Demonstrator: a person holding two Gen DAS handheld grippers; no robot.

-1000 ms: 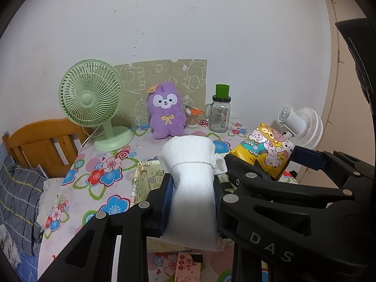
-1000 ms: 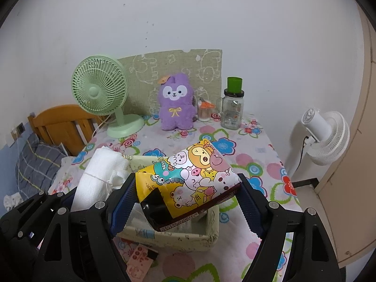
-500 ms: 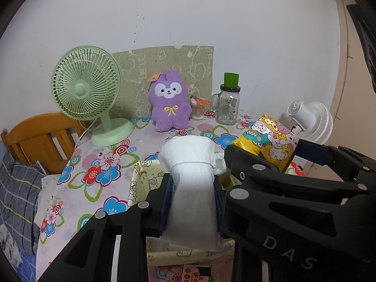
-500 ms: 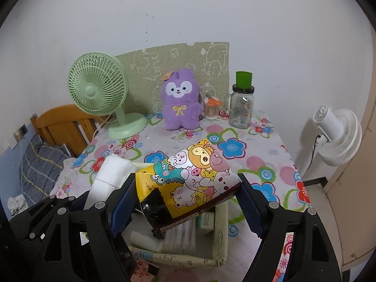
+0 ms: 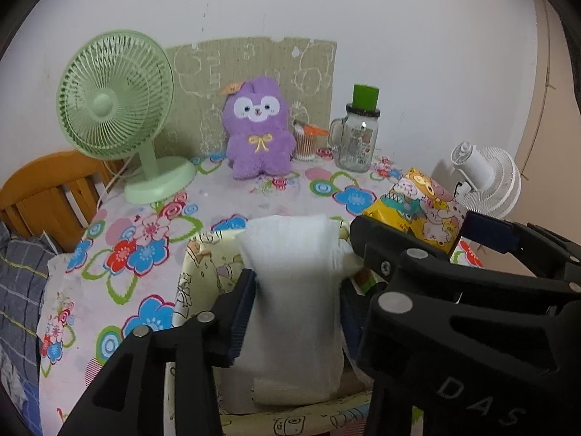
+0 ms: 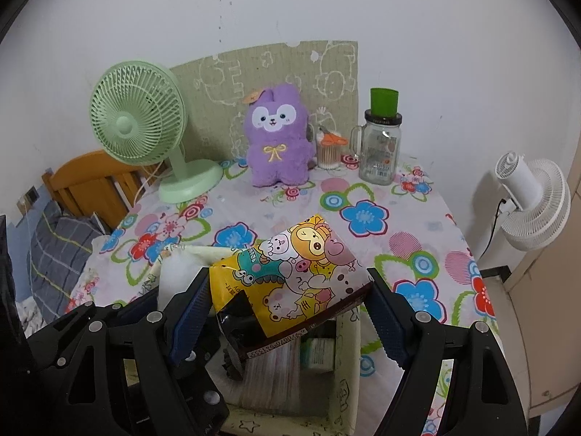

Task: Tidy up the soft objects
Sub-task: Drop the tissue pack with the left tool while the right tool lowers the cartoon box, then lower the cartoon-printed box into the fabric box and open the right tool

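L gripper (image 5: 296, 312): jaws opening, white folded towel (image 5: 294, 301) between them, upright, low end in fabric bin (image 5: 196, 276).
R gripper (image 6: 290, 312): clamped on cartoon tissue pack (image 6: 294, 283), held above bin (long axis across jaws).
Far: purple plush (image 5: 258, 127), untouched.

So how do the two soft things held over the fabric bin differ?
The rolled white towel is plain and stands upright; the cartoon-printed yellow tissue pack is colourful and tilted. The towel sits between the left hand-held gripper's opening jaws, while the pack is clamped across the right hand-held gripper. The towel is cloth, the pack glossy plastic wrap. Both are over the pale printed fabric bin.
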